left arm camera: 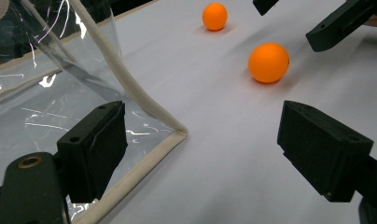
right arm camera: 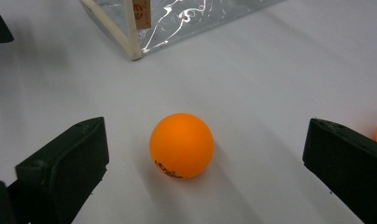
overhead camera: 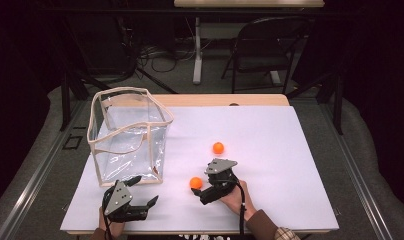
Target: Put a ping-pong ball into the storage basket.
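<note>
**Two orange balls on the bench, both hand-held grippers spread**

At the left of the white-topped bench (overhead camera: 270,125) stood a clear plastic bag with cream fabric edging (overhead camera: 129,135), upright and open at the top. Just in front of its near corner, the left hand-held gripper (overhead camera: 140,192) rested low over the bench, jaws spread wide and holding nothing. In the left gripper view its left jaw lay in front of the bag's clear wall, and the bag's cream bottom corner (left arm camera: 179,135) sat between the two jaws.

To the right of the bag, a small round orange ball (overhead camera: 196,182) lay on the bench near the front edge. The right hand-held gripper (overhead camera: 200,192) was just beside it, jaws parted. In the right gripper view this near ball (right arm camera: 181,145) sat between the open jaws, touching neither, with dark print low on its side.

A second orange ball (overhead camera: 218,147) lay farther back, apart from the first and clear of both grippers. Beyond the bench stood a dark folding chair (overhead camera: 265,47)
</note>
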